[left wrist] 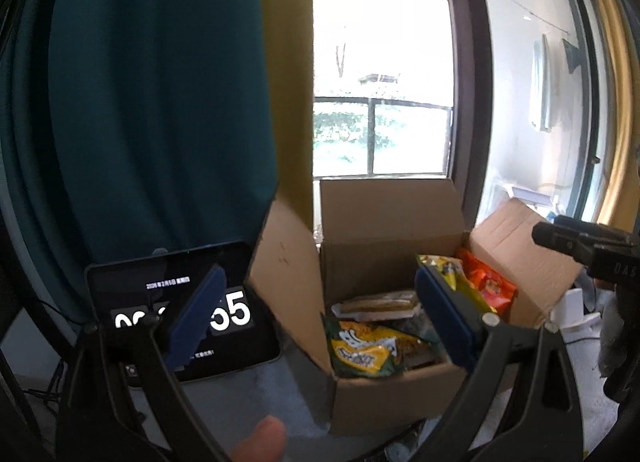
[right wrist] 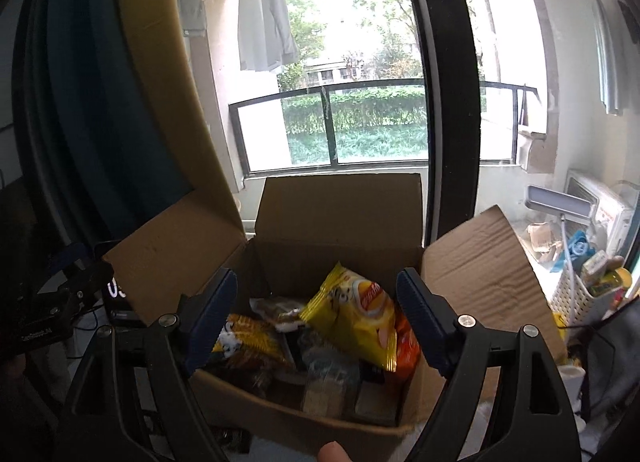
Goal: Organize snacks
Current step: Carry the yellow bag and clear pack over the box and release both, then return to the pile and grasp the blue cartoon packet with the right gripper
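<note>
Both grippers' fingers released, nothing btwn: left gripper (left wrist: 320,322), right gripper (right wrist: 316,318) over cardboard box (right wrist: 340,213) w/ yellow chip bag (right wrist: 356,318).

We see a dark tablet (left wrist: 180,314) propped at the left side of the counter (left wrist: 256,386), its screen showing large white clock digits. Behind it hangs a teal curtain (left wrist: 160,93) beside a mustard one (left wrist: 294,61). Past the counter's far edge, a window (right wrist: 352,61) looks onto a balcony railing (right wrist: 332,91), green hedges and a pale shirt (right wrist: 264,13) hung to dry. Off the right edge stands a white perforated basket (right wrist: 572,298) filled with small items, with a white appliance (right wrist: 600,205) behind it.
</note>
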Tool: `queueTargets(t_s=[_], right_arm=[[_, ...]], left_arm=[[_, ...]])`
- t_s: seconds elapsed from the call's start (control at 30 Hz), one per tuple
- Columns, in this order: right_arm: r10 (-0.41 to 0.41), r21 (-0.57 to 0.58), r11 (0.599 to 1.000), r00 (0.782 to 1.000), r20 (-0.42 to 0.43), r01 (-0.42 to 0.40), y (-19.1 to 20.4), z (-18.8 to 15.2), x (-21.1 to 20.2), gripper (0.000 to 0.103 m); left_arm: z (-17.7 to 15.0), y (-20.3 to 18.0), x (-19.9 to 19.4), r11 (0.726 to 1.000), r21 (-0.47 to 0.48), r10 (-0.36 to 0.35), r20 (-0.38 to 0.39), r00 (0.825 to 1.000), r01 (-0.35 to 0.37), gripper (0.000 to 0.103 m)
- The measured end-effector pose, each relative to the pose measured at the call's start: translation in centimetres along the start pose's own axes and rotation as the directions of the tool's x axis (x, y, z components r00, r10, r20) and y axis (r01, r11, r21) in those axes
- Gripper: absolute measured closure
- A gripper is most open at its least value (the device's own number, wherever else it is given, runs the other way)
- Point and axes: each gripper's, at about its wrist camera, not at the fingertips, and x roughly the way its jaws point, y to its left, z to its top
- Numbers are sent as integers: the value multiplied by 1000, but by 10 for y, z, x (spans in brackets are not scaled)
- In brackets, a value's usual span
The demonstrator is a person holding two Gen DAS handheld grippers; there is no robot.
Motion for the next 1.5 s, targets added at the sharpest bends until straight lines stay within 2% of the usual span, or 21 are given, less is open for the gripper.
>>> queueTargets(t_s=[0.27, 0.6, 0.97, 1.27, 1.5], right_arm=[[-14, -10, 1000, 1000, 18, 14, 13, -13, -47, 19], [-25, -30, 999, 999, 35, 26, 29, -33, -97, 19], [-31, -26, 999, 998, 49, 32, 35, -60, -141, 19], [-68, 19, 997, 998, 9, 68, 18, -101, -167, 19], [-81, 40, 996, 993, -85, 85, 8, -151, -172, 19]], left_arm=[[-12, -4, -38, 999, 15, -32, 10, 999, 32, 6], [-30, -2, -83, 998, -29, -55, 18, 998, 56, 6], [-52, -12, -124, 997, -3, -73, 14, 997, 73, 6], [-84, -29, -137, 992, 4, -130, -44, 991, 130, 6], [-111, -47, -138, 984, 10, -178, -109, 978, 180, 6]])
